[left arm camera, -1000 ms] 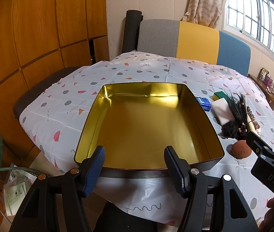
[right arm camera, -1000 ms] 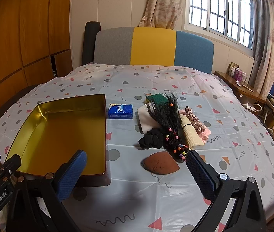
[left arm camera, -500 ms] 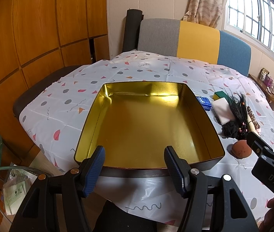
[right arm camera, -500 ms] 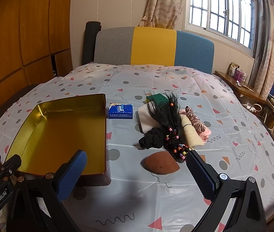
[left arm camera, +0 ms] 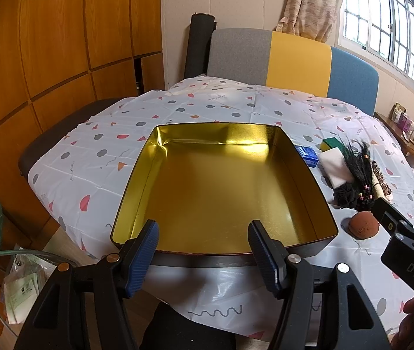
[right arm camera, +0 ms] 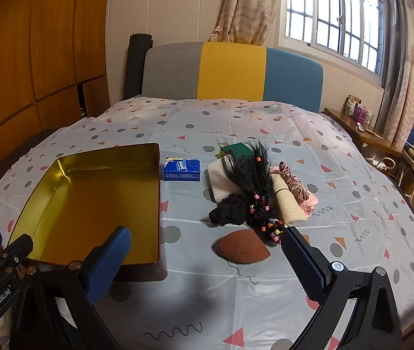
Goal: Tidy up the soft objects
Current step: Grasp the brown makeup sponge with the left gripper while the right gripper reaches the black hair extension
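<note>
An empty gold-lined tin box sits on the patterned table. My left gripper is open and empty at the box's near rim. My right gripper is open and empty, just short of a brown sponge. Behind the sponge lies a pile: a black scrunchie, a black braid with coloured beads, a white cloth, a beige roll, a pink scrunchie and a green sponge.
A blue tissue pack lies right of the box. A grey, yellow and blue headboard stands behind the table. Wooden panels are at the left. A side table with clutter is at the right.
</note>
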The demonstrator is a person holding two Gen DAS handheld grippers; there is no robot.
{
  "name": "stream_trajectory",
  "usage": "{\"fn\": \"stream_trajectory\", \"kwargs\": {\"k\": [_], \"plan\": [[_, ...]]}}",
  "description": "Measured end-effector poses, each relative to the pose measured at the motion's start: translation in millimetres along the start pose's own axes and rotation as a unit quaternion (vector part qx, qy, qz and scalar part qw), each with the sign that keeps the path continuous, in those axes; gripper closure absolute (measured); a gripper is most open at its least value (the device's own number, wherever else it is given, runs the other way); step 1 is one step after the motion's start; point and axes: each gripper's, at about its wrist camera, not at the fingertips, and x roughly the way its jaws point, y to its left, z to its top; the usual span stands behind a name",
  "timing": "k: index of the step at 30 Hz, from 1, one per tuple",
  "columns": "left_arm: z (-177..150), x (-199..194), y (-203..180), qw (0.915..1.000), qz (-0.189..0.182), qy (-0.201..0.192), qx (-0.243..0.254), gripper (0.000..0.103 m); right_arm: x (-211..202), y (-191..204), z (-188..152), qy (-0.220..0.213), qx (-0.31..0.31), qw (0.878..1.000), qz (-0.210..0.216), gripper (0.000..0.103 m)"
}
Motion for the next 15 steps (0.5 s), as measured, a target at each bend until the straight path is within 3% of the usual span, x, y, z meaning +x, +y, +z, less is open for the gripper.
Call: {"fn": "stream_trajectory", "kwargs": {"k": [4, 7, 9, 15], "plan": [[-0.4, -1.8, -4.2, 0.9998, -0.015, -0.003, 0.008, 0.039, -0.2, -5.5, 1.0, -0.004, 0.004, 1.000, 0.000, 0.000], [0.9, -2.8, -6.7, 0.9983, -0.057, -0.006, 0.011, 0.039, 0.2, -15.2, 2.7, -0.007, 0.010, 1.000, 0.002, 0.000], [3.8, -3.5, -11.2, 0.9934, -0.113, 0.002, 0.020, 0.034, 0.9, -26.9, 5.3, -0.010, 0.021, 1.000, 0.003, 0.000], [15.9, -5.2, -57.3, 0.9831, -0.166, 0.006, 0.078, 0.032, 7.4, -93.9, 17.5, -0.004, 0.090, 0.996, 0.006, 0.000]]}}
